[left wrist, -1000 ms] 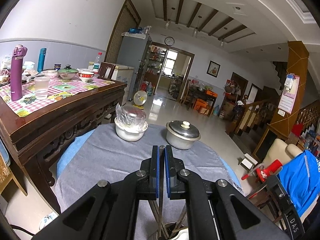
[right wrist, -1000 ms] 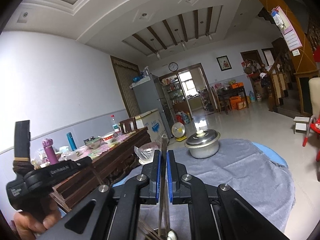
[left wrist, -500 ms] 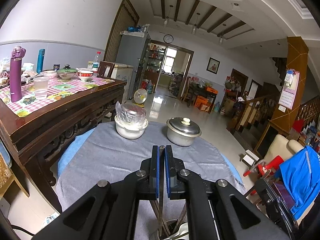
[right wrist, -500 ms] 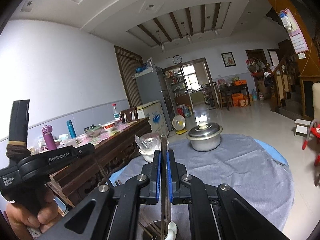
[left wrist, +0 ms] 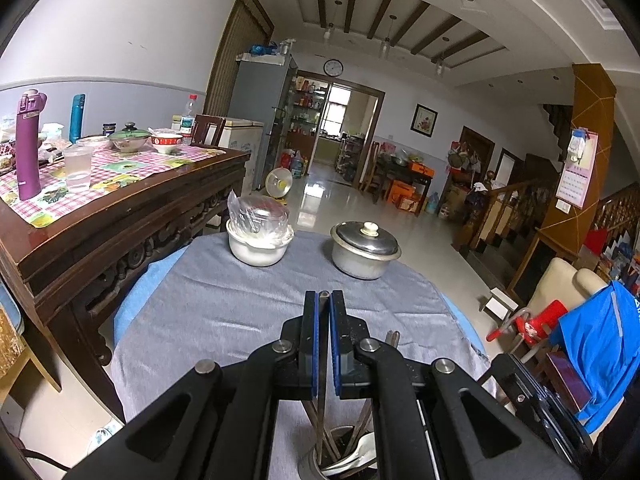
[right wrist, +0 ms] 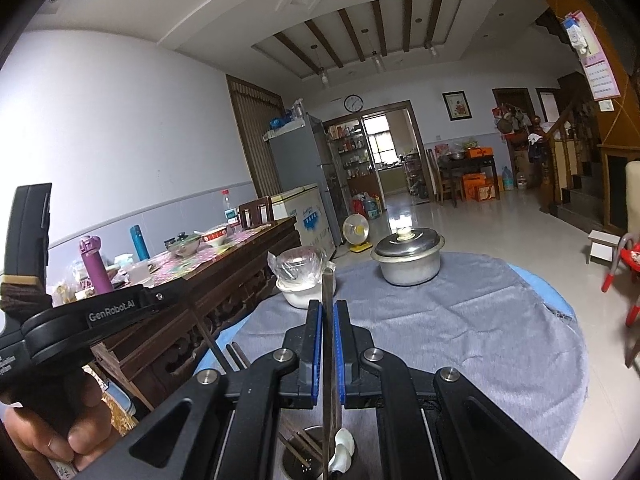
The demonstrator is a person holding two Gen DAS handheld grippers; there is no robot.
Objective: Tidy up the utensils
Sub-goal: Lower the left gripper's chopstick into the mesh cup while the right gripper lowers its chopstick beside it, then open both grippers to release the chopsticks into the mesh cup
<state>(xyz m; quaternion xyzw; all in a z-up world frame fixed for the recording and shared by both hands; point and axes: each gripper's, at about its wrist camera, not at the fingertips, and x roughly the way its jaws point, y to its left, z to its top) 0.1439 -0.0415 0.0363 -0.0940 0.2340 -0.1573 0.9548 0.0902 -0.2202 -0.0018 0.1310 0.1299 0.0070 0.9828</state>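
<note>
My left gripper (left wrist: 324, 300) is shut on a thin brown chopstick (left wrist: 323, 295) whose tip shows between the blue pads. It runs down into a metal utensil holder (left wrist: 314, 462) just below, which holds several chopsticks (left wrist: 362, 420) and a white spoon (left wrist: 358, 450). My right gripper (right wrist: 328, 308) is shut on a long grey-brown chopstick (right wrist: 328, 286) that stands upright over the same holder (right wrist: 294, 460), beside the white spoon (right wrist: 342, 446). A hand (right wrist: 52, 436) carries the left gripper's black body (right wrist: 80, 320), seen at the left of the right wrist view.
A round table with a grey cloth (left wrist: 224, 312) carries a white bowl with a plastic-wrapped dish (left wrist: 258, 236) and a lidded metal pot (left wrist: 366, 250) at its far side. A dark wooden sideboard (left wrist: 120, 220) with bottles and bowls stands close on the left. A red chair (left wrist: 536, 320) stands at the right.
The right gripper has dipped a little with its chopstick, and the holder and spoon now show below it. The left gripper has kept its place and its grip.
</note>
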